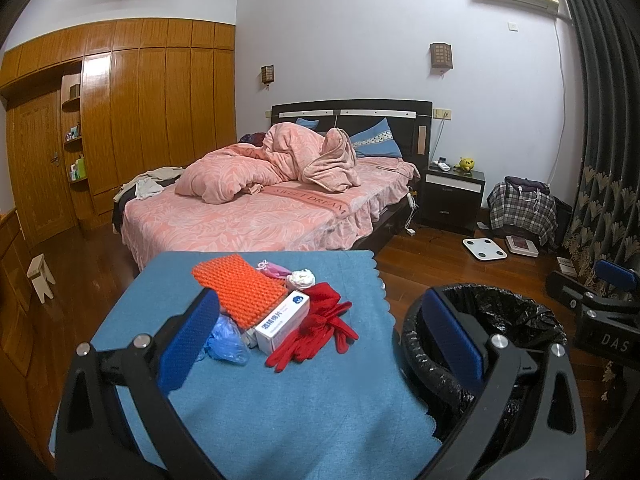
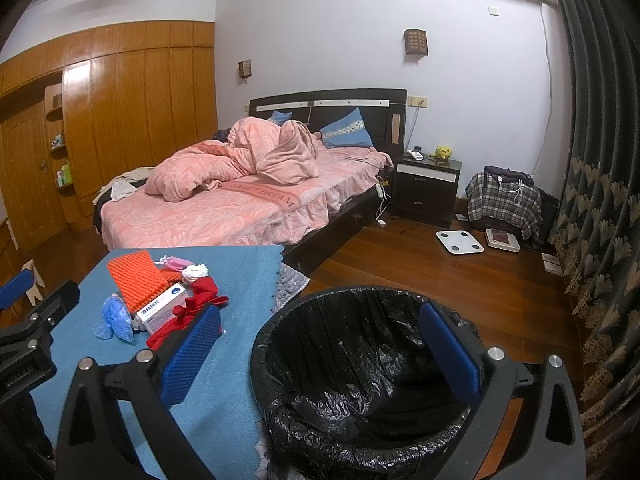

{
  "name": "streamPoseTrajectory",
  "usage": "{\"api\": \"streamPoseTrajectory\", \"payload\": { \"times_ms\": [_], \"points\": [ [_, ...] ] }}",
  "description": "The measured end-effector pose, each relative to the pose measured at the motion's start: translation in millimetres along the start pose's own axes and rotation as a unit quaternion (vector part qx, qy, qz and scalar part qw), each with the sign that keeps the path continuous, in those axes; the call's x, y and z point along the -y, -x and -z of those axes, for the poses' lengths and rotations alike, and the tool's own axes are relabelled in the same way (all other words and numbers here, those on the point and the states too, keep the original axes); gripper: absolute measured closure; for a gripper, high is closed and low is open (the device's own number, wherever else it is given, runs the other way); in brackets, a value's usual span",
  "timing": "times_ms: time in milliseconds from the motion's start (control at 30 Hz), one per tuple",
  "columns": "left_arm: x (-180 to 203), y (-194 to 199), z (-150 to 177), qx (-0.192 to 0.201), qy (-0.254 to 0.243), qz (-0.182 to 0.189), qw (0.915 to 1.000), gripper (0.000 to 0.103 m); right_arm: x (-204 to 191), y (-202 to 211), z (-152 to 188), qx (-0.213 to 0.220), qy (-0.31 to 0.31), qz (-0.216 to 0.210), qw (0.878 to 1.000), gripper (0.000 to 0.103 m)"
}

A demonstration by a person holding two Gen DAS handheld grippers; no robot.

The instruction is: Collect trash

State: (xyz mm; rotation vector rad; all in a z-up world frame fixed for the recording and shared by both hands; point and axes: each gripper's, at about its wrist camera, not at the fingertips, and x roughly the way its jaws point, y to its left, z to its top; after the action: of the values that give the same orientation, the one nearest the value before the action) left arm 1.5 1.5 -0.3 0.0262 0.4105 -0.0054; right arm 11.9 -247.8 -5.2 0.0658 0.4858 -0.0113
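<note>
A pile lies on the blue-cloth table [image 1: 280, 392]: an orange bumpy mat [image 1: 240, 288], a white box [image 1: 282, 326], red gloves [image 1: 320, 324], crumpled blue plastic [image 1: 226, 340], a white wad [image 1: 302, 278] and a pink item [image 1: 274, 269]. A bin with a black liner [image 2: 360, 376] stands right of the table. My left gripper [image 1: 320, 344] is open and empty, above the table's near part. My right gripper [image 2: 320, 348] is open and empty, above the bin's rim. The pile also shows in the right wrist view, with the mat [image 2: 136, 276] and the box [image 2: 164, 312].
A bed with pink bedding [image 1: 256, 208] stands behind the table. A dark nightstand [image 1: 452, 196], a white floor scale [image 1: 484, 248] and a plaid-covered heap [image 1: 520, 208] are at the right. Dark curtains [image 1: 608, 140] hang at the far right. A wooden wardrobe [image 1: 140, 120] fills the left wall.
</note>
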Motion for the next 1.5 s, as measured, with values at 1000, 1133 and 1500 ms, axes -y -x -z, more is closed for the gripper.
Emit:
{"api": "streamPoseTrajectory", "payload": {
  "times_ms": [1000, 1133, 1500],
  "points": [
    [-19, -11, 15, -0.006, 0.002, -0.003, 1.0000, 0.005, -19, -12, -9, 0.006, 0.011, -0.019, 1.000, 0.006],
    [-42, -27, 21, -0.014, 0.012, -0.020, 0.9996, 0.005, -34, -29, -10, 0.003, 0.012, -0.038, 0.999, 0.006],
    [-137, -69, 55, -0.052, 0.054, -0.102, 0.9919, 0.005, -105, -98, 14, -0.018, 0.025, -0.078, 0.996, 0.015]
  ]
}}
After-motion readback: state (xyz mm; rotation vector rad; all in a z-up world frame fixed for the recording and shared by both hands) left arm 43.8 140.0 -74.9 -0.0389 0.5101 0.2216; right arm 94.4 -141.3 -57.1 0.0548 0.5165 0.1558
